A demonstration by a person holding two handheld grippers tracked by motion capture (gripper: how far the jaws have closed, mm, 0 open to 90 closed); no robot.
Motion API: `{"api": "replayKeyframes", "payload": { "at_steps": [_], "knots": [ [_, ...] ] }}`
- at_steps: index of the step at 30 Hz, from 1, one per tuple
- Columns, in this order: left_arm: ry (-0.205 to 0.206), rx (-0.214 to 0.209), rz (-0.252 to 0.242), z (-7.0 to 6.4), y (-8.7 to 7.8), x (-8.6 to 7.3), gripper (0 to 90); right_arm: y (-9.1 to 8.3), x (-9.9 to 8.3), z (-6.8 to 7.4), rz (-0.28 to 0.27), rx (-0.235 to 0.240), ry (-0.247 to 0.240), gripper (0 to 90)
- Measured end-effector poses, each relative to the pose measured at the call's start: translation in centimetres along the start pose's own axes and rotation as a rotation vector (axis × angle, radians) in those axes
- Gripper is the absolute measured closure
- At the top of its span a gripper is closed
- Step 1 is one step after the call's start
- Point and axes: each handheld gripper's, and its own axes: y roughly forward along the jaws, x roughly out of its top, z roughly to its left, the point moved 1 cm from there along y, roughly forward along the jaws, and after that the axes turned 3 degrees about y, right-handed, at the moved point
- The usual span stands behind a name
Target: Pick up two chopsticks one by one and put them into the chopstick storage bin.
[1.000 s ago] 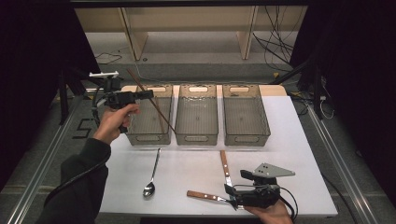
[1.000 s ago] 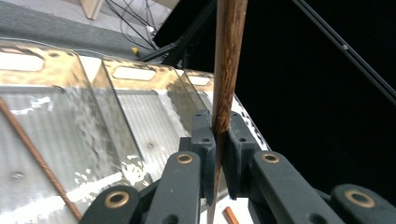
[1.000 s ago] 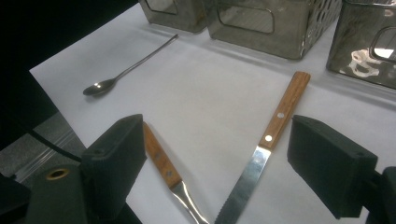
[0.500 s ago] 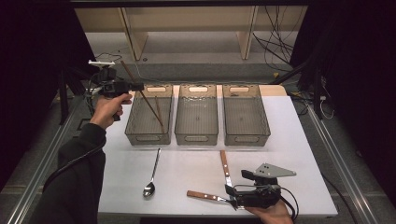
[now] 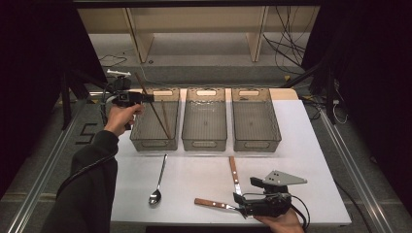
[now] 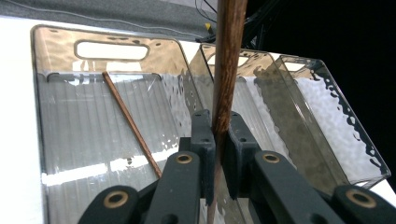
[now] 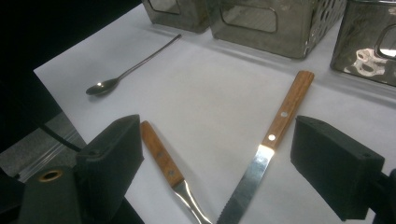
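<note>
My left gripper [image 5: 145, 97] hovers over the far left corner of the left clear bin [image 5: 147, 143], shut on a brown wooden chopstick [image 5: 156, 111] that slants down into the bin. In the left gripper view the jaws [image 6: 219, 135] pinch this chopstick [image 6: 229, 60], and a second chopstick [image 6: 130, 123] lies on the bin floor. My right gripper [image 5: 244, 198] rests open at the table's front edge. Its jaws [image 7: 219, 163] frame two wooden-handled knives: a serrated one [image 7: 282, 114] and a smaller one [image 7: 161, 154].
Two more clear bins, the middle bin [image 5: 204, 142] and the right bin [image 5: 256, 144], stand in a row with the left one. A long metal spoon [image 5: 158, 180] lies on the white table [image 5: 301, 160] in front of the left bin. Dark floor and rails flank the table.
My left gripper has shifted slightly over the left bin's far corner and the held chopstick now slants more steeply. The right gripper has stayed still.
</note>
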Motion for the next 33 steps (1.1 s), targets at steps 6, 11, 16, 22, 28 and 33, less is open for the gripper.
{"api": "replayKeyframes", "payload": {
  "at_steps": [6,11,16,22,28,33],
  "knots": [
    [0.011,0.022,0.039,0.0,1.1,-0.4,83.5,-0.3,-0.1,0.0,-0.015,0.004,-0.010,17.4],
    [0.008,0.022,0.061,-0.1,1.7,-0.7,83.5,-0.5,-0.1,-0.1,-0.019,0.003,-0.008,17.4],
    [0.003,0.011,0.073,-0.2,2.2,-1.0,83.3,-0.6,-0.1,-0.1,-0.020,0.004,-0.009,17.4],
    [-0.001,0.019,0.087,-0.2,2.8,-1.3,83.0,-0.4,-0.2,0.0,-0.015,0.010,-0.016,17.5],
    [0.002,0.036,0.121,-0.3,3.5,-1.6,70.8,-0.4,-0.2,-0.1,-0.014,0.011,-0.015,17.6],
    [0.005,0.068,0.128,-0.6,3.5,-1.5,43.8,-0.4,-0.2,0.0,-0.012,0.012,-0.015,17.7]
  ]
}}
